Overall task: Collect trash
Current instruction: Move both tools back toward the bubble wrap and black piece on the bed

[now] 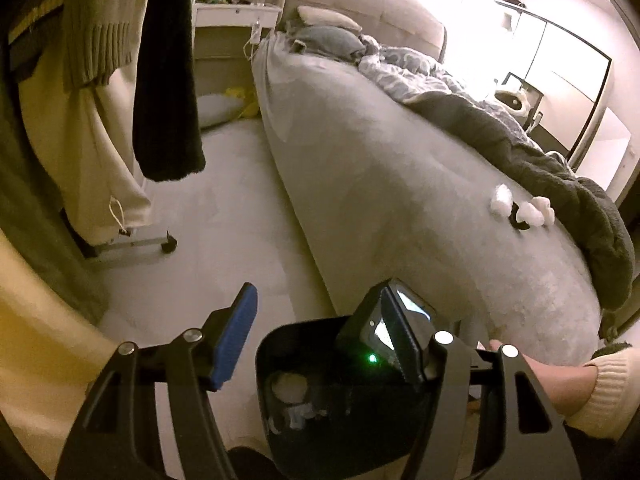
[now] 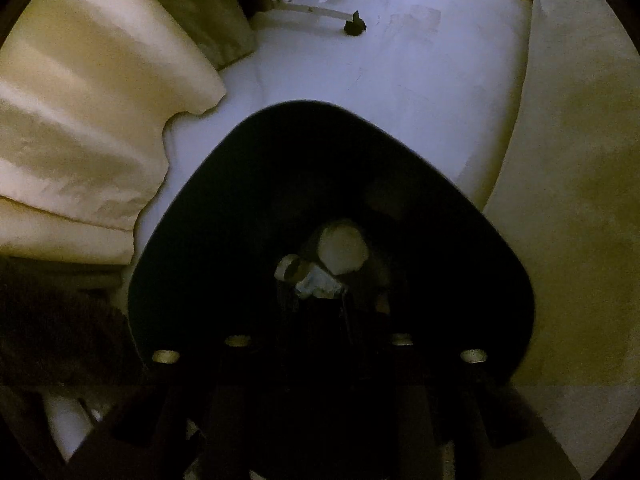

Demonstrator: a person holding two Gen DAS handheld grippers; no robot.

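A black bin (image 1: 304, 344) stands on the floor beside the bed, with white crumpled tissues (image 2: 344, 250) and paper scraps (image 2: 316, 282) at its bottom. My right gripper (image 2: 332, 296) points straight down into the bin. Its fingers are very dark but stand apart, and the trash shows between them, untouched. Its camera body (image 1: 380, 336) with a green light shows in the left wrist view. My left gripper (image 1: 320, 320) hovers above the bin's rim, its blue pads (image 1: 236, 332) apart around nothing. Three white tissue balls (image 1: 502, 198) lie on the grey bed (image 1: 400, 200).
A small black item (image 1: 519, 222) lies by the tissues, next to a dark blanket (image 1: 560, 168). A wheeled clothes rack (image 1: 168, 245) with hanging garments (image 1: 168, 80) stands left of the bed. Cream fabric (image 2: 80, 120) reaches the floor left of the bin. A sleeved hand (image 1: 560, 384) is at the right.
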